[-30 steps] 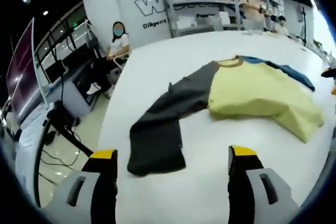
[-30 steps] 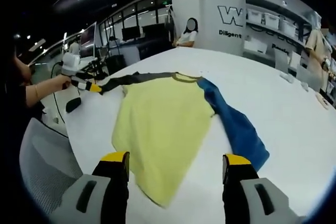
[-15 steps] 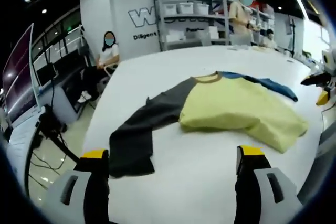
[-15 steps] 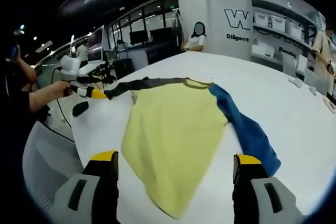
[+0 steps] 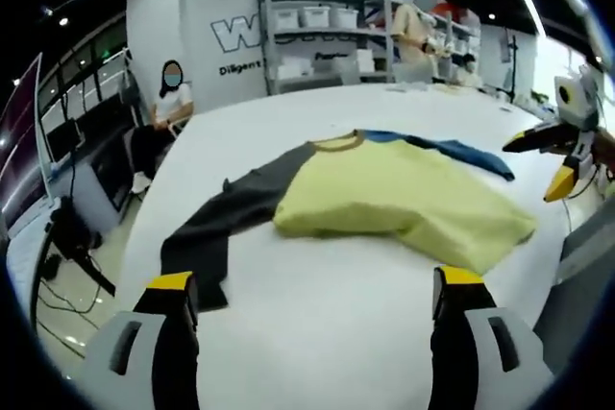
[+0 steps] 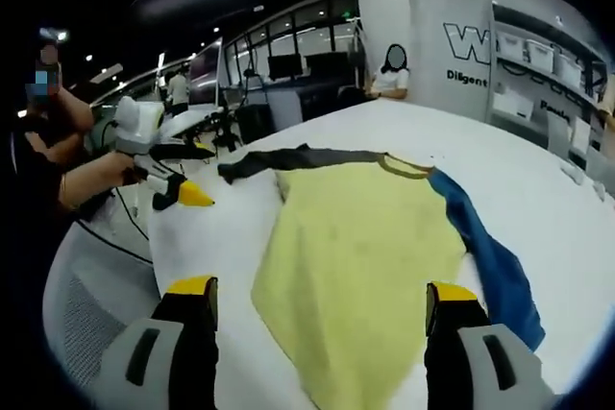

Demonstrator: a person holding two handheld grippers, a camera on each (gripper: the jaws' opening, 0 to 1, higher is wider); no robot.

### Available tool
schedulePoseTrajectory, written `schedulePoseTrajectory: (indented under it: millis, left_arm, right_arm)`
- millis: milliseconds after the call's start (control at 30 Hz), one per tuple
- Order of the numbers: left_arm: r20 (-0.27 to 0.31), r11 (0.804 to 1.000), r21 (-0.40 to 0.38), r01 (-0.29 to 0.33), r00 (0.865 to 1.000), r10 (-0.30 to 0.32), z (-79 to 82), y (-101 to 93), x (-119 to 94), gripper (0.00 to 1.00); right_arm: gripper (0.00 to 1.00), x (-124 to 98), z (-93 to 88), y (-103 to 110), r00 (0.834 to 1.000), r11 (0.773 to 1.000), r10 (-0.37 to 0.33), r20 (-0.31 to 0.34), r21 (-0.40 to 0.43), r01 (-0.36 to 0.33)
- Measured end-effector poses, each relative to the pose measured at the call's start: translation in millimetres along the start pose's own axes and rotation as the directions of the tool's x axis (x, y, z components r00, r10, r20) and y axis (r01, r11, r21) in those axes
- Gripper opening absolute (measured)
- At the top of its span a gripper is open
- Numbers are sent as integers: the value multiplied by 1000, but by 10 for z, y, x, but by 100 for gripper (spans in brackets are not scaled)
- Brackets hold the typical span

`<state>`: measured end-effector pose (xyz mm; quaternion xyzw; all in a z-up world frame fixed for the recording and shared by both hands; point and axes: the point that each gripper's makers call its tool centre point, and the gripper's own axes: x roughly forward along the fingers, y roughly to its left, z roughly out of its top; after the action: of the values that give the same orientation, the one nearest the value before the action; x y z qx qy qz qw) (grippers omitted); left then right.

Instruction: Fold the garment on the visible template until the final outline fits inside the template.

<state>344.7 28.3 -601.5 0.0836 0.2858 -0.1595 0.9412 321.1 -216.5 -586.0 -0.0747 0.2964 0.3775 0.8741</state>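
Note:
A shirt with a yellow body (image 5: pixel 384 201), a dark grey sleeve (image 5: pixel 207 232) and a blue sleeve (image 5: pixel 452 148) lies spread on the white table (image 5: pixel 317 324). My left gripper (image 5: pixel 312 280) is open and holds nothing, short of the shirt's near edge. The right gripper (image 5: pixel 557 156) hovers off to the right of the shirt. In the right gripper view the yellow body (image 6: pixel 365 247) lies ahead with the grey sleeve (image 6: pixel 288 157) far left and the blue sleeve (image 6: pixel 490 256) right. My right gripper (image 6: pixel 322 290) is open above the hem. The left gripper (image 6: pixel 173 184) sits in a hand, apart from the grey sleeve.
A seated person (image 5: pixel 171 93) is beyond the table's far left edge. Shelves with bins (image 5: pixel 327 31) and standing people (image 5: pixel 423 31) are at the back. A grey mesh chair (image 6: pixel 86 324) stands by the near table edge.
Both grippers have drawn back from the shirt, both open throughout. The left gripper now sits farther from the grey sleeve's end. The shirt lies as before.

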Motion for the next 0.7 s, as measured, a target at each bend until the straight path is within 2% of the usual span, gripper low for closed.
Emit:
schedulePoseTrajectory:
  millis: [67, 200, 333, 567, 700]
  left_arm:
    - [-20, 1000, 5, 22, 1000, -22, -41, -63, -8, 99]
    - [0, 998, -29, 58, 998, -58, -58, -205, -12, 99]
    - [-23, 998, 24, 56, 998, -55, -111, -271, -8, 99]
    - [-24, 994, 65, 89, 996, -88, -138, -369, -9, 99]
    - [-44, 988, 102, 118, 993, -114, -175, -452, -9, 99]
  right_arm:
    - [87, 62, 34, 53, 1000, 1000, 19, -1, -14, -19]
    - [86, 133, 57, 114, 999, 999, 42, -11, -32, -42]
    - [85, 219, 82, 181, 997, 996, 68, -23, -56, -69]
    - [78, 414, 94, 296, 994, 990, 102, -44, -90, -105]
    - [69, 537, 89, 380, 990, 985, 132, -55, -102, -137]
